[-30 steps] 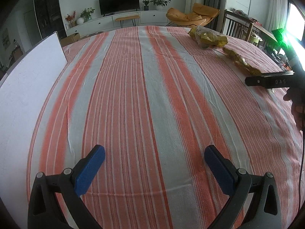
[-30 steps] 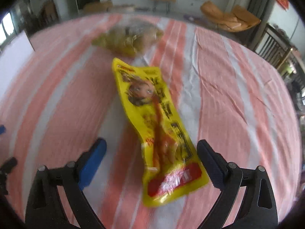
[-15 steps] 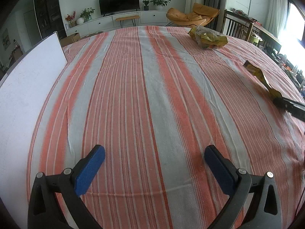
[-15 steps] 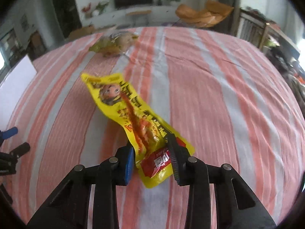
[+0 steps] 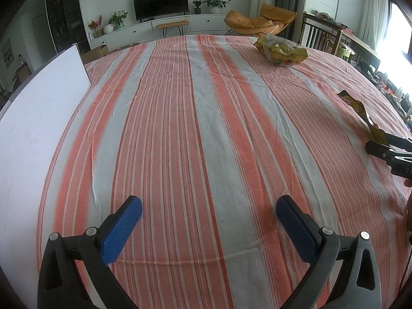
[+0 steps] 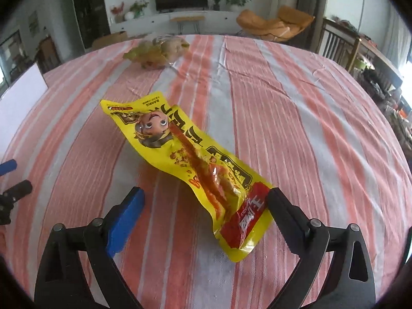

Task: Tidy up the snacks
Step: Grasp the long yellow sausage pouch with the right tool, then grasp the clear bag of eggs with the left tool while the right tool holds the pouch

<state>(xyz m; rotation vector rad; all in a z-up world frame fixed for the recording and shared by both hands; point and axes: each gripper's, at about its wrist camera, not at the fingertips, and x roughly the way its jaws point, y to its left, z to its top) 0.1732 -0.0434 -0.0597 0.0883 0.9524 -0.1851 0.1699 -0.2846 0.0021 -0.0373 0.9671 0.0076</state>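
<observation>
The right gripper [image 6: 204, 200] is opening, jaws spread wide; the yellow snack packet [image 6: 190, 164] lies between them on the striped tablecloth [image 6: 296, 128], its red end just beside the right finger. The left gripper [image 5: 208, 219] stands spread over bare cloth. A clear snack bag [image 6: 159, 51] rests at the far edge.

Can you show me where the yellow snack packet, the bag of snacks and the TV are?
Yellow snack packet [image 6: 164, 139], right wrist view, cartoon face.
Bag of snacks [image 5: 282, 50], left wrist view, middle.
TV [image 5: 160, 3], left wrist view, screen.

right hand-held gripper [image 6: 203, 207]: jaws opening | yellow snack packet [image 6: 190, 164] between them, on striped tablecloth [image 6: 296, 128]
</observation>
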